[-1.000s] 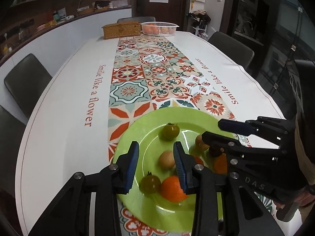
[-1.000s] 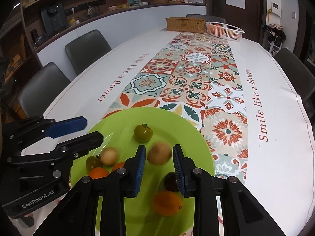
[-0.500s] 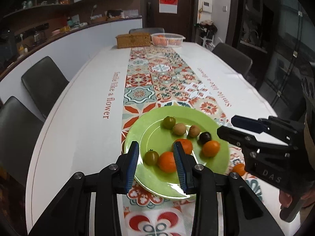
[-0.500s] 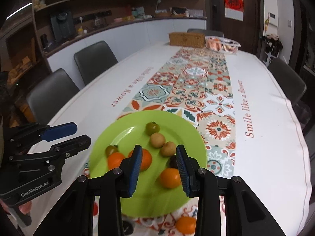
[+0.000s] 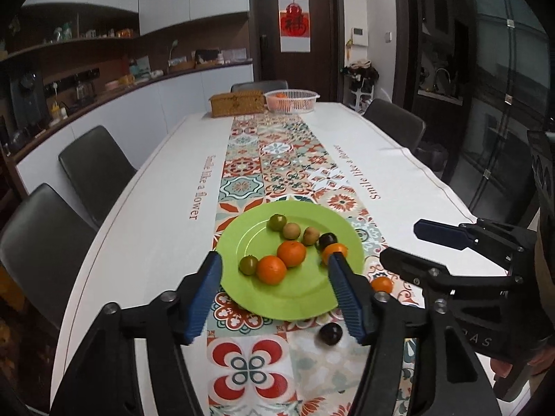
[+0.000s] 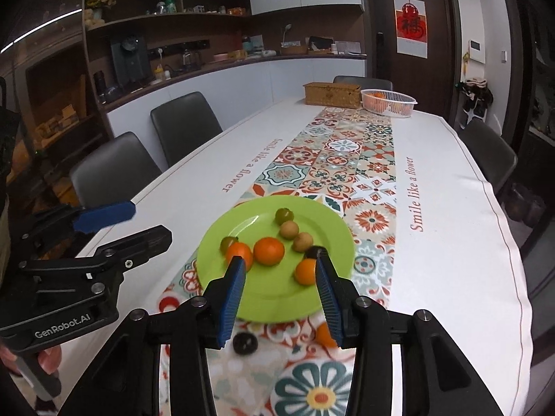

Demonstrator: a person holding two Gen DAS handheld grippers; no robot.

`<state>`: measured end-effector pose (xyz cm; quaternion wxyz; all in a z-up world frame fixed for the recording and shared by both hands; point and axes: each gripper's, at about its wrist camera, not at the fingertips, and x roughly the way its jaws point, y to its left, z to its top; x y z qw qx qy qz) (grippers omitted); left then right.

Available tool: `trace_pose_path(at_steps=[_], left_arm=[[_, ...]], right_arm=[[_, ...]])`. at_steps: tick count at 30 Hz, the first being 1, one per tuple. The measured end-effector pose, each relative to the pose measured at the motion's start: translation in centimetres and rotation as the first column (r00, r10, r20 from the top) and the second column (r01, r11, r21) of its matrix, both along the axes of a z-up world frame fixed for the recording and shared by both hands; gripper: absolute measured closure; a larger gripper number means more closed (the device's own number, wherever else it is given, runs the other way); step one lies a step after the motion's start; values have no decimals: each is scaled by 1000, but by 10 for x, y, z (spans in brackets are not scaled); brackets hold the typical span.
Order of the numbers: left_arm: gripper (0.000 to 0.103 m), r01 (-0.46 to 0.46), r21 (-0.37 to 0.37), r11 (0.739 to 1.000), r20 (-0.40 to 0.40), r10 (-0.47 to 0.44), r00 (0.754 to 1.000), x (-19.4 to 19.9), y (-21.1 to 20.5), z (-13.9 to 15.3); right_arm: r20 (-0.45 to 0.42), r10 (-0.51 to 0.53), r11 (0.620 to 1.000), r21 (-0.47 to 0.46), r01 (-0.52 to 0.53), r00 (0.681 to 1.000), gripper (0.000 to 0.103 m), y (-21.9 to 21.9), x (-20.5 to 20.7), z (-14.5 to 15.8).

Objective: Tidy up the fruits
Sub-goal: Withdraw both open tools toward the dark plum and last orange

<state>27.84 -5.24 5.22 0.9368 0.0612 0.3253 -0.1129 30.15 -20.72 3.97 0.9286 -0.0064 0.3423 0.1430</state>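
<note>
Here, left gripper (image 5: 274, 294) and right gripper (image 6: 279, 291) both opening, empty, seemingly above green plate (image 5: 305, 298).

Eight small round fruits (image 5: 291, 253) are sitting on a round lime-green plate (image 5: 305, 298) (oranges, green, brown, dark); two are lying off it.

Both claws (image 5: 274, 274) (image 6: 279, 275) opening — empty
</note>
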Motion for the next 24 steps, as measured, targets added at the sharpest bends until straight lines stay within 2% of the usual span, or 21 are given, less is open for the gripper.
trace_pose_path(at_steps=[1, 7, 10, 12, 24], left_arm=[[37, 2, 5, 1000, 8, -2, 1000, -4, -2, 0], [28, 4, 14, 1000, 18, -4, 1000, -26, -12, -5], [23, 7, 1, 1000, 8, -7, 1000, -35, -15, -13], [20, 7, -3, 1000, 6, -7, 1000, -38, -17, -18], [19, 25, 10, 1000, -70, -25, 997, -35, -28, -69]], right_arm=[[5, -4, 1000, -6, 4, 1000, 49, -1, -5, 0], [0, 0, 1000, -20, 0, 1000, 48, -11, -27, -6], [-4, -6, 1000, -29, 6, 1000, 43, -16, -35, -12], [-18, -4, 1000, -24, 3, 1000, 42, -19, -36, -17], [-86, 4, 999, -40, -8, 996, 42, -33, -32, -57]])
